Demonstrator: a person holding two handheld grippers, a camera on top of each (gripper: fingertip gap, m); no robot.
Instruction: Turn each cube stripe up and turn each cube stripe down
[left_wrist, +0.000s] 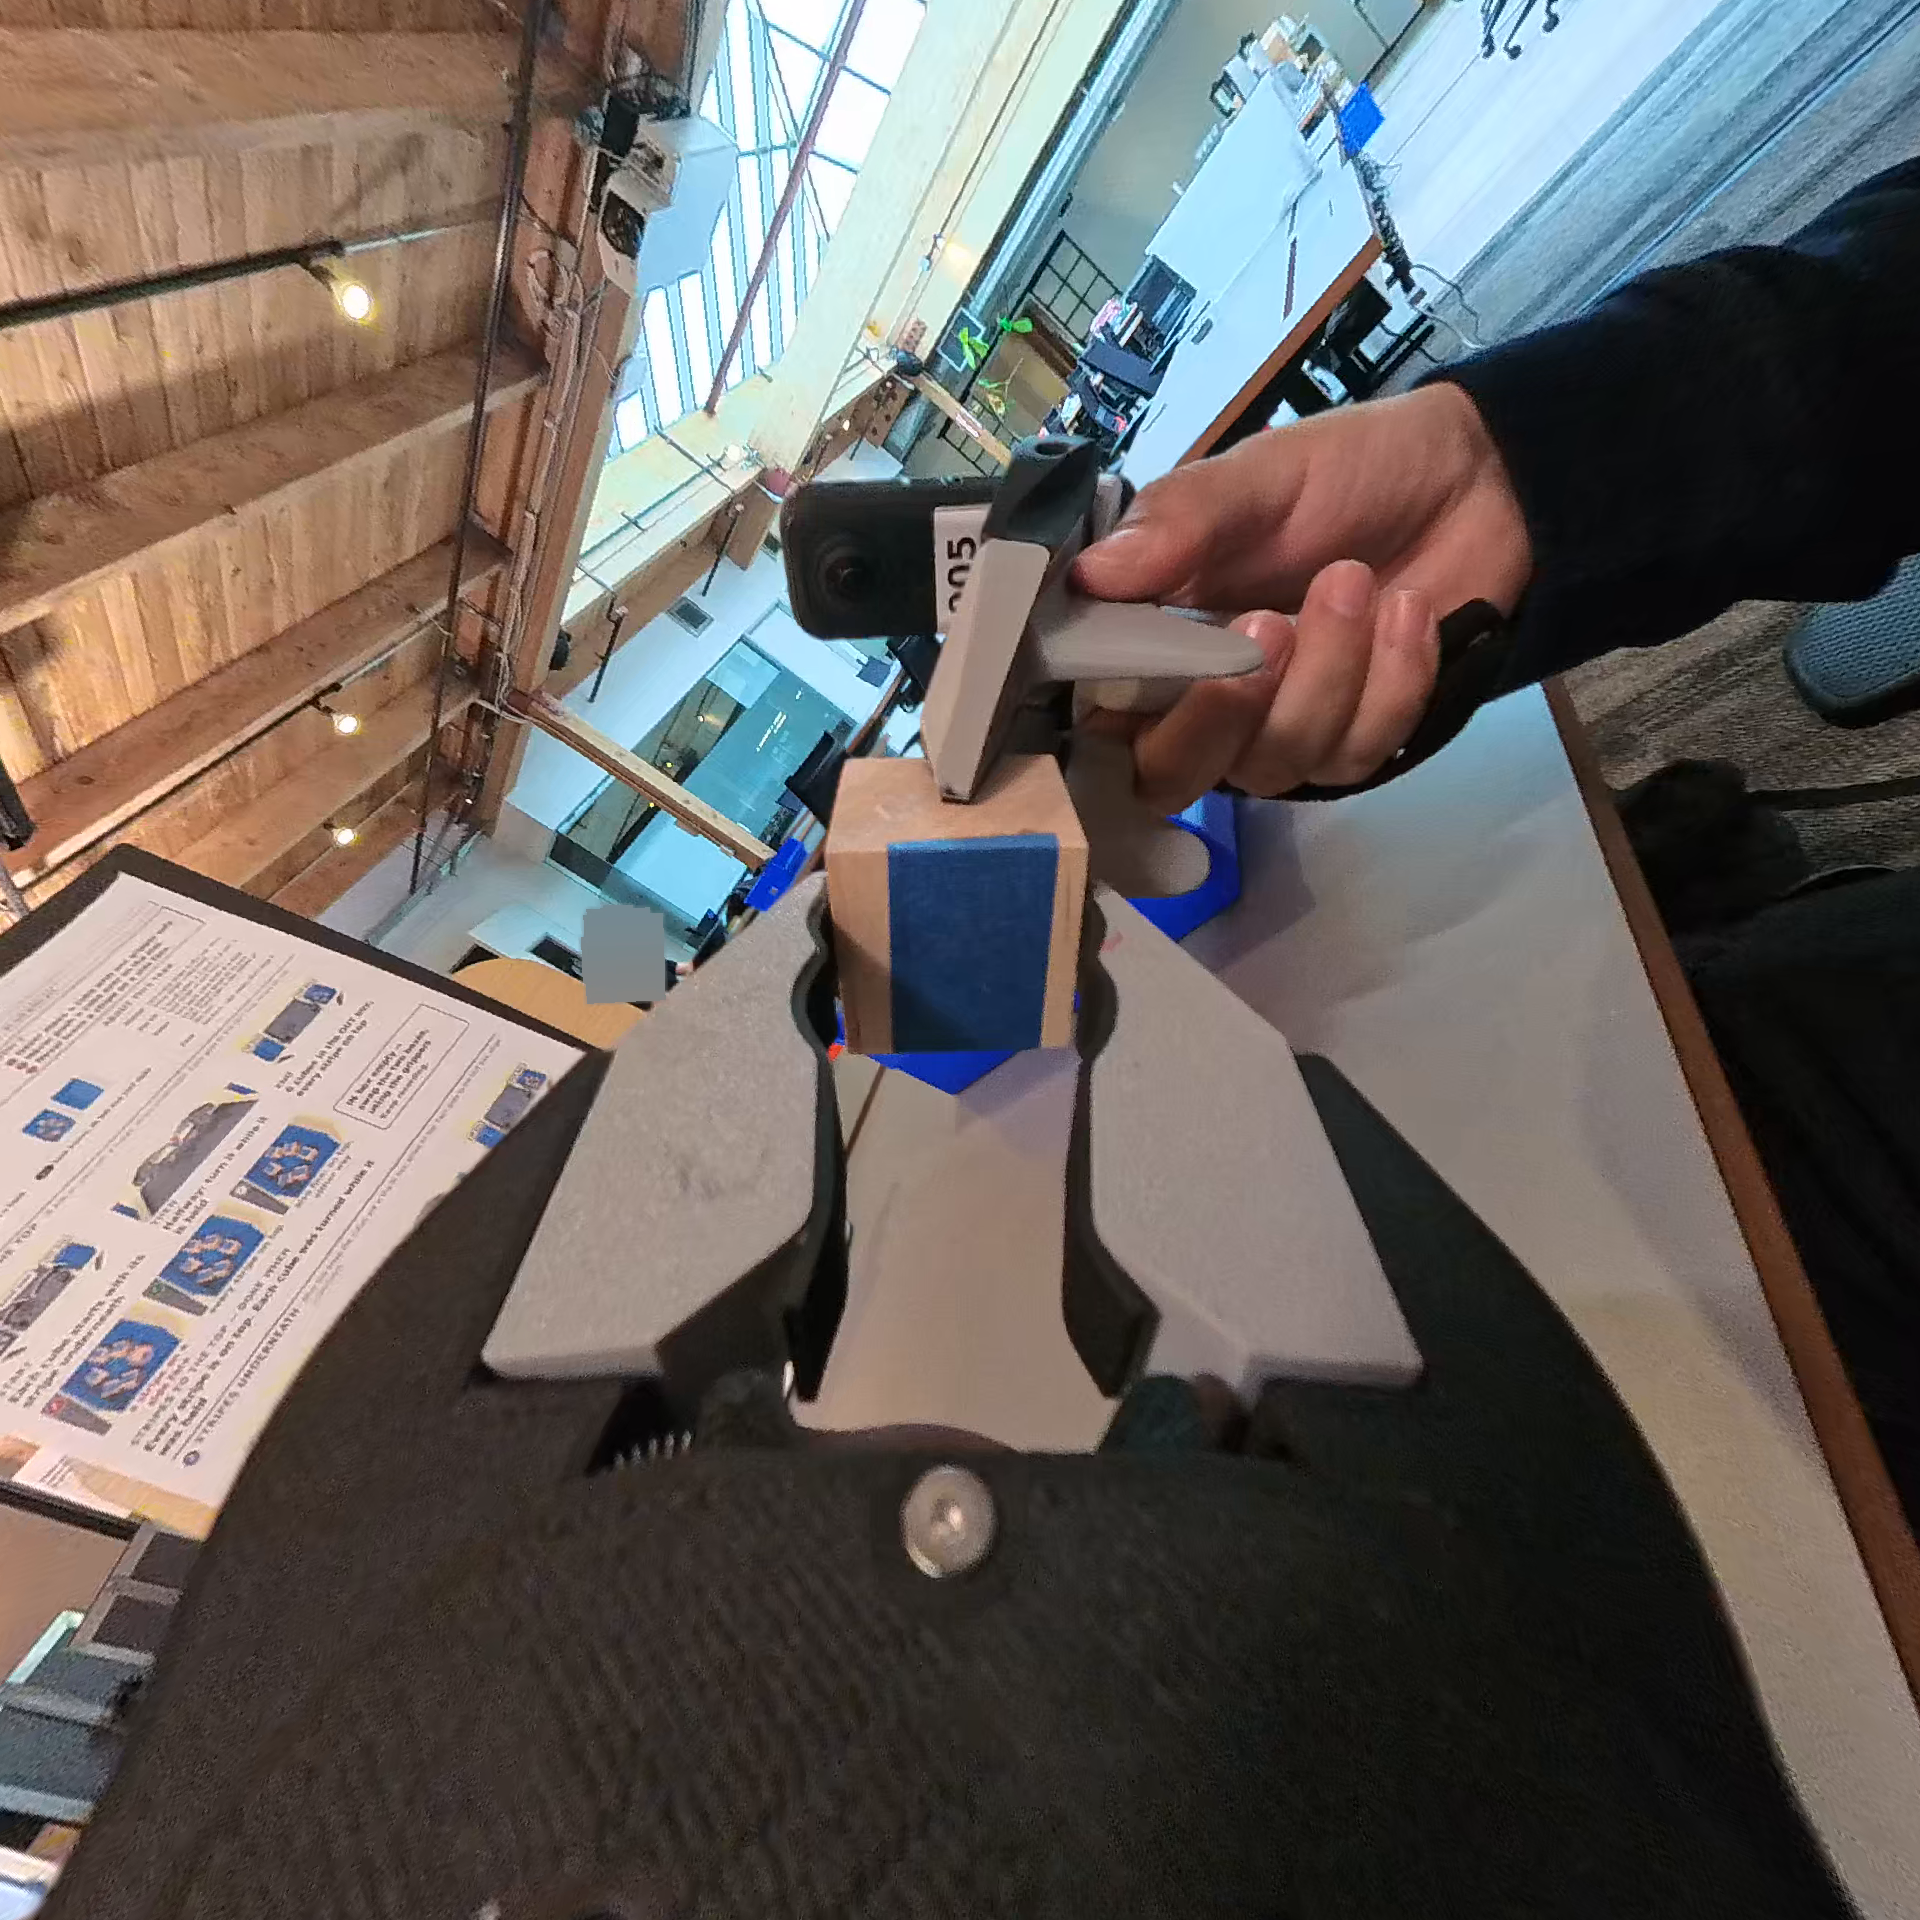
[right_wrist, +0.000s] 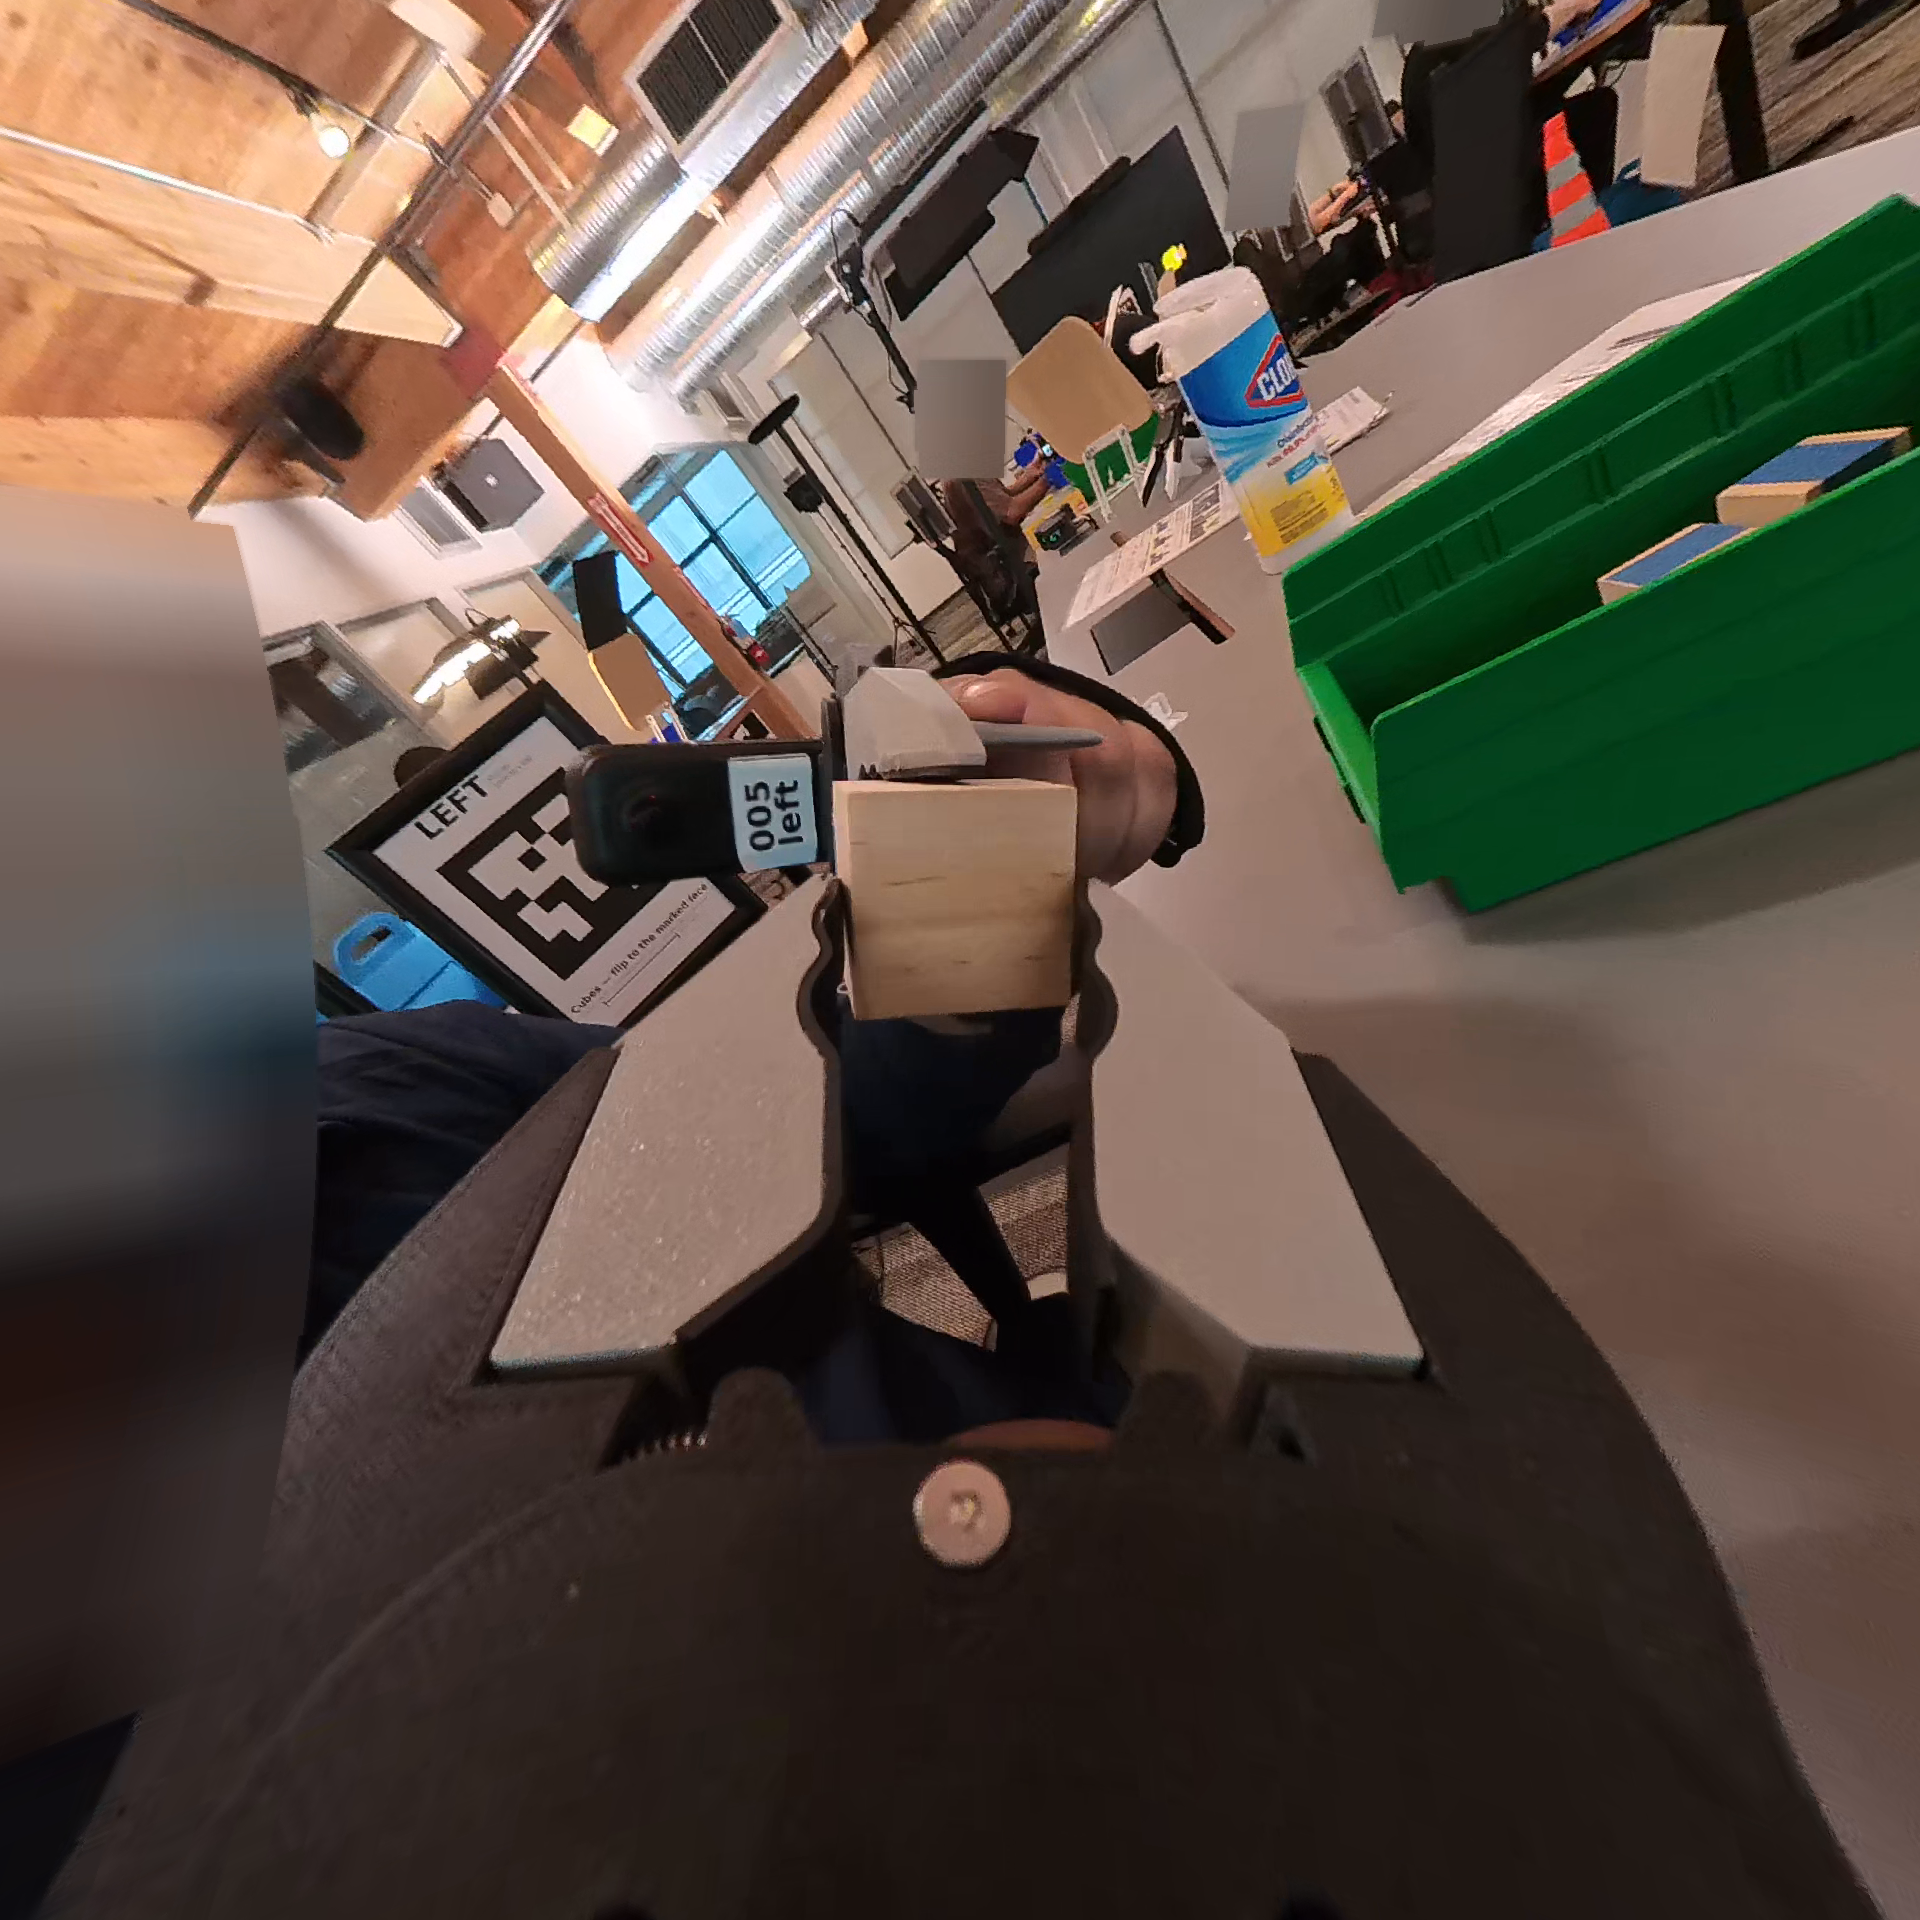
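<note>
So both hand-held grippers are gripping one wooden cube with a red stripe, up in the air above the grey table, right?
Nearly. The stripe on the wooden cube is blue, not red, as the left wrist view shows. The rest holds: the left hand-held gripper and right hand-held gripper both grip it above the grey table.

Hidden and cut-off parts around the held cube

The cube (left_wrist: 956, 925) hides the right gripper (left_wrist: 971, 790)'s far finger; the blue bin (left_wrist: 1195, 862) is mostly covered behind it. The green bin (right_wrist: 1621, 665) runs off the right edge of the right wrist view.
</note>
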